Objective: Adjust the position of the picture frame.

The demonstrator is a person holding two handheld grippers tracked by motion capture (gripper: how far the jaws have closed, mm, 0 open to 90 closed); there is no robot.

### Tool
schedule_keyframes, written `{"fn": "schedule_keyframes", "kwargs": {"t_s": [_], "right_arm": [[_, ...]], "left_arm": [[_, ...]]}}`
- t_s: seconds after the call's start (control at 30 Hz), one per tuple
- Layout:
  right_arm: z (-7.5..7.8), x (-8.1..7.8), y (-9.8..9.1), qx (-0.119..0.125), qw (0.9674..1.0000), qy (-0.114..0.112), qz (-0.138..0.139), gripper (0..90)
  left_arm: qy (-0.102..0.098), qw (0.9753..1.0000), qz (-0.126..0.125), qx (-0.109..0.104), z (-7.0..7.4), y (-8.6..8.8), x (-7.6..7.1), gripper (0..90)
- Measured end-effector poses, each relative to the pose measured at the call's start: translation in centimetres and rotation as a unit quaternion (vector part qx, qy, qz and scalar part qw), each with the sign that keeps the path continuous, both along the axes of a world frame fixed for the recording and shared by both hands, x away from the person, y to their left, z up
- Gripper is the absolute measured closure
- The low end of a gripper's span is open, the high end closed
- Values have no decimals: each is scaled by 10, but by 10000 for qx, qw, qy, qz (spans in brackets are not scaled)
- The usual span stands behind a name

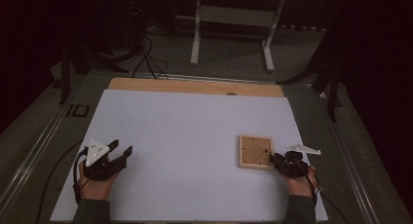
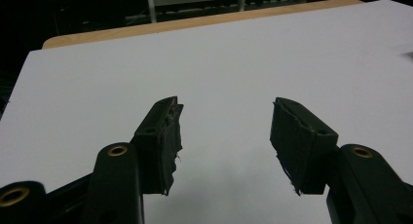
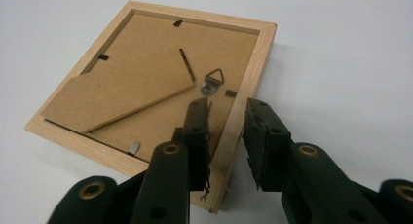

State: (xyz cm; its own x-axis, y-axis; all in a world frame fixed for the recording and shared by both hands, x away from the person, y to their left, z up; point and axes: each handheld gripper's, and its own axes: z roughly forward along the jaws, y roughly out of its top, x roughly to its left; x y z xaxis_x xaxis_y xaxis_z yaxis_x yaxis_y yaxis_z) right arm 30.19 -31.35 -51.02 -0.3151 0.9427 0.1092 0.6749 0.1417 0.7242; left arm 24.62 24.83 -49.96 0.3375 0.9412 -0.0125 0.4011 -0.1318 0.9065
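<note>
- the picture frame (image 1: 255, 151) lies face down on the white sheet (image 1: 185, 136) that covers the table (image 1: 195, 86), towards the person's right and near the front edge; its brown backing board faces up inside a pale wooden border.
- in the right gripper view the frame (image 3: 146, 83) shows a folded-flat stand leg, a small metal hanging loop (image 3: 213, 81) and dark turn clips along the inner edge of the wood.
- the right gripper (image 3: 226, 136) straddles one wooden side of the frame close to a corner — one jaw over the backing board, the other over the sheet outside the border. the jaws stand partly spread, with a gap on each side of the wood, so the pads do not press on it.
- in the high view the right gripper (image 1: 274, 159) sits at the frame's right edge, the person's right hand (image 1: 302, 185) behind it.
- the left gripper (image 1: 122, 153) rests well apart from the frame, at the left of the sheet, held by the left hand (image 1: 95, 182); its grey three-cornered plate faces up.
- in the left gripper view the left gripper (image 2: 226, 129) has its jaws spread wide with bare white sheet between them — the worn black pads (image 2: 170, 136) grip nothing.
</note>
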Motion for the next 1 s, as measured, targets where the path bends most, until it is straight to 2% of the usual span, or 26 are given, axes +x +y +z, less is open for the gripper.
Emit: {"fn": "schedule_keyframes", "kwargs": {"t_s": [0.4,0.67,1.0], "right_arm": [[0,-5,-1,29,9999,27,-98,782],[0,-6,1,42,9998,4,-186,786],[-1,-3,18,1,10000,-18,-46,786]], "left_arm": [[-22,10000,7,-18,0,1,0,439],[-10,10000,-14,10,0,-1,1,438],[-47,10000,-79,35,0,-3,1,435]]}}
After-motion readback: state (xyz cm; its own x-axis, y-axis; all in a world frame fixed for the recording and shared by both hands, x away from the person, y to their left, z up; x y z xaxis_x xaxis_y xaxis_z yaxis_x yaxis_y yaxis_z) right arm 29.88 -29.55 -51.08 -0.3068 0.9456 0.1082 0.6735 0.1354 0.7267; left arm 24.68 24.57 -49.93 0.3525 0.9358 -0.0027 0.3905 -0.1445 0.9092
